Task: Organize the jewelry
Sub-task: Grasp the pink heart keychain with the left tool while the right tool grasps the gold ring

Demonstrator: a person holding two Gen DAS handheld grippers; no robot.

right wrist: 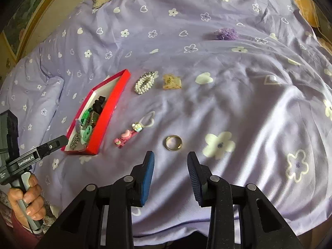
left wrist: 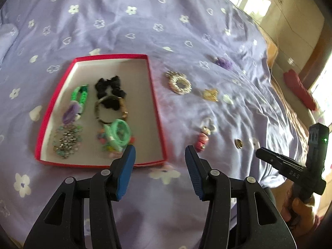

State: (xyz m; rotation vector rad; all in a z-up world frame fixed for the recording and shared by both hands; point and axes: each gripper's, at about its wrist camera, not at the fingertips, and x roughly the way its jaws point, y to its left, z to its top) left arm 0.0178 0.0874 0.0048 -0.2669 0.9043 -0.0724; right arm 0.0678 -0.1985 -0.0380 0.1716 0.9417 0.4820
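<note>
Five loose pieces lie on the purple bedspread (right wrist: 259, 108) outside the red box (right wrist: 108, 112), which serves as landmark: a pearl clip (right wrist: 144, 82) just beside its far corner, a gold clip (right wrist: 171, 82) beyond that, a pink charm (right wrist: 127, 136) near its long side, a ring (right wrist: 173, 142) further out, and a purple scrunchie (right wrist: 225, 34) well apart. Inside the box sit hair ties and bracelets (left wrist: 113, 112). Both the left gripper (left wrist: 160, 159) and right gripper (right wrist: 170, 167) have wide jaws holding nothing; the right hovers near the ring.
</note>
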